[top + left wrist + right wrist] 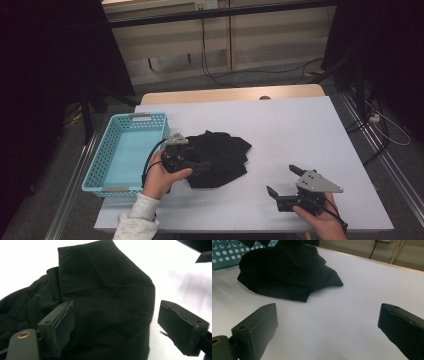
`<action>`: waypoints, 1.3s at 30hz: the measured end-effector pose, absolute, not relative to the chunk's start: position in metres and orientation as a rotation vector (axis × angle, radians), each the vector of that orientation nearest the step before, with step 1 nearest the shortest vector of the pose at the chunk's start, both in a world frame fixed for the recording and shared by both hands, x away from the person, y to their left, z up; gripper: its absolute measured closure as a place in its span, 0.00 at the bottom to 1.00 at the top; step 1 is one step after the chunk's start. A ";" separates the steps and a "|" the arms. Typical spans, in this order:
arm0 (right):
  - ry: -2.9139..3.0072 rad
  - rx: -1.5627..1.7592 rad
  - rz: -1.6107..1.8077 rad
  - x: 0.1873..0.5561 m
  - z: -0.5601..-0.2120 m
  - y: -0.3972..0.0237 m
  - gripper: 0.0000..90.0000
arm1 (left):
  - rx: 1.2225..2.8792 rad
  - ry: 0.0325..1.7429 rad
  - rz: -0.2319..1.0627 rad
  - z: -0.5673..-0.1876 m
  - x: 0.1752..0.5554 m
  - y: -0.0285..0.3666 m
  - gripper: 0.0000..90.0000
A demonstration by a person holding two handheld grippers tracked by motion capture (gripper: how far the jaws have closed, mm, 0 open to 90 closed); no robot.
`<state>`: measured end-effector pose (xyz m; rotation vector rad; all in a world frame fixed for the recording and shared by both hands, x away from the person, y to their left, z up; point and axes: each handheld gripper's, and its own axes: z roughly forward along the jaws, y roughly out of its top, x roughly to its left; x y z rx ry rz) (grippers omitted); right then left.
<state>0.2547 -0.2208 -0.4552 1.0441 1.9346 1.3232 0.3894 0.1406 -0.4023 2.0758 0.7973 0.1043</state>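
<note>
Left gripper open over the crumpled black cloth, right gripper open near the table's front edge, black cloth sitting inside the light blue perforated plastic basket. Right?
Not quite. The crumpled black cloth lies on the white table, beside the light blue perforated plastic basket, not inside it; the high view shows this. The rest holds: left gripper open over the cloth, right gripper open near the front edge.

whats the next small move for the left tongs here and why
Probably close the left tongs on the black cloth. The jaws stand wide open with the folded cloth right between them, not yet pinched, and the blue basket sits beside it. The right tongs are open, apart from it.
</note>
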 end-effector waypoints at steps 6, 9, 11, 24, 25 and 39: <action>1.964 1.017 1.322 0.257 -0.455 -0.211 0.02 | 2.049 0.802 0.097 -0.398 0.385 0.149 0.15; 1.963 1.015 1.326 0.256 -0.455 -0.210 0.02 | 2.043 0.800 0.097 -0.394 0.383 0.149 0.15; 1.961 1.010 1.327 0.255 -0.454 -0.211 0.02 | 2.035 0.789 0.113 -0.391 0.380 0.147 0.16; 1.967 1.010 1.334 0.260 -0.456 -0.210 0.02 | 2.033 0.676 0.071 -0.381 0.363 0.124 0.27; 1.969 1.014 1.332 0.260 -0.456 -0.210 0.02 | 2.037 0.666 0.063 -0.383 0.362 0.122 0.31; 1.968 1.015 1.339 0.258 -0.456 -0.212 0.02 | 2.132 0.649 0.029 -0.438 0.367 0.089 0.45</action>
